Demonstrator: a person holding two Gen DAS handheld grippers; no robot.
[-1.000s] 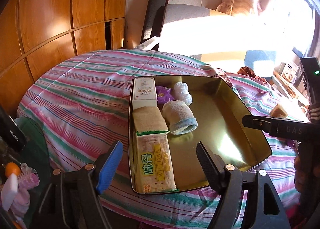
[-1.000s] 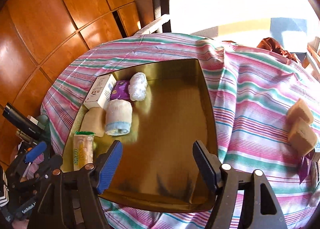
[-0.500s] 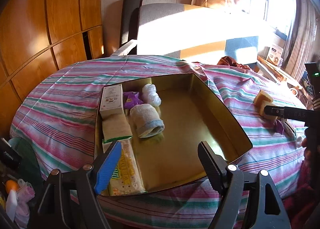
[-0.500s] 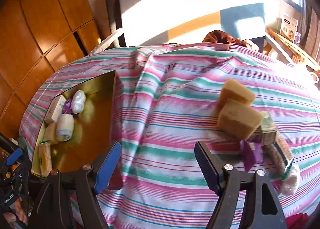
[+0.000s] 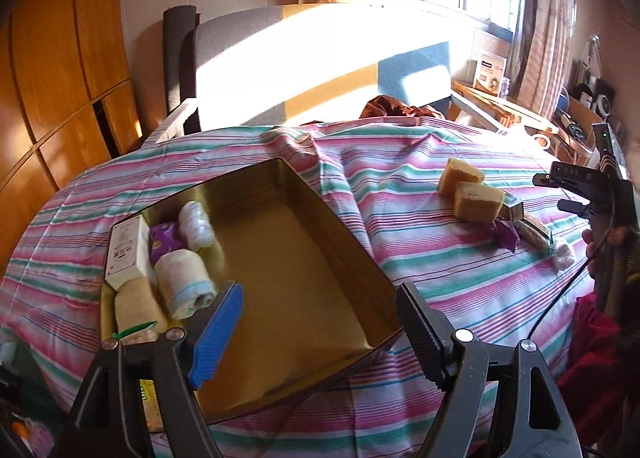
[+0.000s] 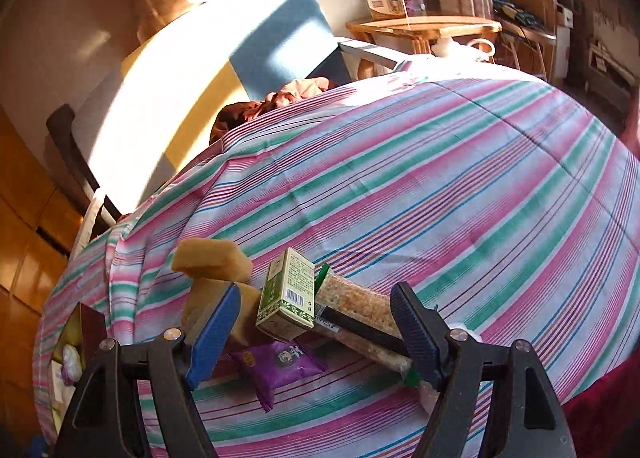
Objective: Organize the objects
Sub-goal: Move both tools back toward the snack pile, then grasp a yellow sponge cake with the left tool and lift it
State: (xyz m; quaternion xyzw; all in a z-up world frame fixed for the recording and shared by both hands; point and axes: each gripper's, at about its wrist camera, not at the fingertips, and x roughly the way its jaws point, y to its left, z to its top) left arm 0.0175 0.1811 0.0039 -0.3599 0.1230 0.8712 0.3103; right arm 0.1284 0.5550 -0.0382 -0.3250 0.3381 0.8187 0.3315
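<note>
While parted, right fingers flank green box.

left cam: looks down at tin, close | right cam: looks down at snack pile, very close | both see: striped cloth, sponges

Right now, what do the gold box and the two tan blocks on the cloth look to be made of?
Gold box: likely thin metal, glossy; its walls and floor mirror sunlight and the items inside. Tan blocks: apparently sponge or foam, matte and porous-looking with soft edges; cake cannot be excluded.
</note>
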